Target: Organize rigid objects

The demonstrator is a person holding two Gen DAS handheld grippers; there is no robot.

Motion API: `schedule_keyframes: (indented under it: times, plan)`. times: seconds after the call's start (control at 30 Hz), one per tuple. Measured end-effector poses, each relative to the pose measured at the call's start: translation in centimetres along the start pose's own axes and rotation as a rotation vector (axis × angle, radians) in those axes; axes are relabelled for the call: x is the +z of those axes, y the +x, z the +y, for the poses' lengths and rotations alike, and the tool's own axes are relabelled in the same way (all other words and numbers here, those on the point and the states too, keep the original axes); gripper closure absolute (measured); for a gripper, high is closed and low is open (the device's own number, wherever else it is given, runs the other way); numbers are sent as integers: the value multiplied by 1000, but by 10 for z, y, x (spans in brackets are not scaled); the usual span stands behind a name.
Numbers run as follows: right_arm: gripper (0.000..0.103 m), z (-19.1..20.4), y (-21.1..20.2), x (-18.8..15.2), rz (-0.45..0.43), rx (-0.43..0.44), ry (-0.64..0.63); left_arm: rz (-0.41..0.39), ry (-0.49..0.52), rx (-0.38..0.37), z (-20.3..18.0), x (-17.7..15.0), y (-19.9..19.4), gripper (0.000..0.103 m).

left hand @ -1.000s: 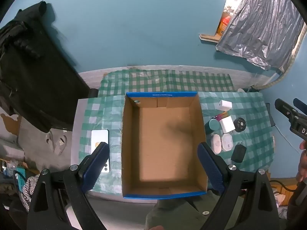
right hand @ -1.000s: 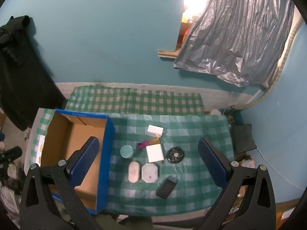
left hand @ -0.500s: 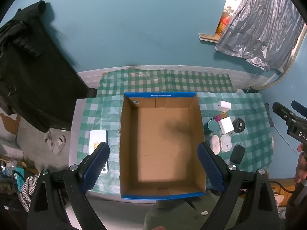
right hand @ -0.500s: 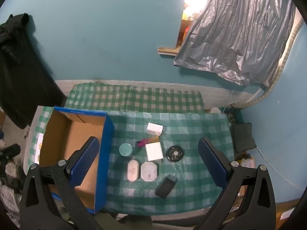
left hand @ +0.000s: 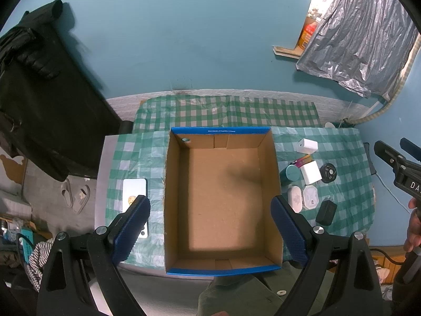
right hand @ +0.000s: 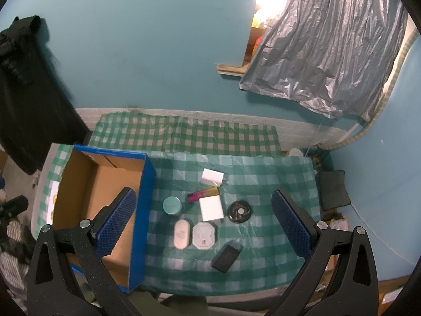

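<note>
L gripper (left hand: 210,226) fingers spread wide, nothing held; cardboard box (left hand: 223,260) seen between them, phone (left hand: 134,192) at L fingertip. R gripper (right hand: 202,226) fingers likewise released; btw them on table (right hand: 263,173): teal jar (right hand: 171,205), white oval case (right hand: 181,233), octagonal case (right hand: 204,235), white block (right hand: 211,208), black case (right hand: 226,256), round black disc (right hand: 239,211).

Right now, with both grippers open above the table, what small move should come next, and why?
Probably lower the right gripper toward the teal jar, the item nearest the cardboard box. The box holds nothing yet, every small object lies on the checked cloth, and the left gripper hangs over the box.
</note>
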State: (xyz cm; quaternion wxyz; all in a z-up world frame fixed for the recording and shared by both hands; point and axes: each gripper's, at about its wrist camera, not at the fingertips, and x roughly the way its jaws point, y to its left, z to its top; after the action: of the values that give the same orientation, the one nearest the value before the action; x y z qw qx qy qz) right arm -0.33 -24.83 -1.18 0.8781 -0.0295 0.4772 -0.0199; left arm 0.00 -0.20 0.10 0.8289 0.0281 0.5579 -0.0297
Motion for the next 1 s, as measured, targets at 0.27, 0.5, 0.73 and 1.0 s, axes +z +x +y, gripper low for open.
schedule_keyframes:
  times: [0.27, 0.5, 0.73, 1.0]
  plan:
    - [1, 0, 1, -1, 3, -1, 0, 6, -1, 1, -1, -1, 6, 9]
    - [1, 1, 2, -2, 5, 0, -2, 8, -1, 1, 0, -1, 8, 9]
    - [1, 1, 4, -3, 8, -2, -3, 9, 0, 2, 1, -3, 10, 9]
    - [1, 2, 4, -2, 10, -3, -4, 9, 1, 4, 0, -4, 10, 9]
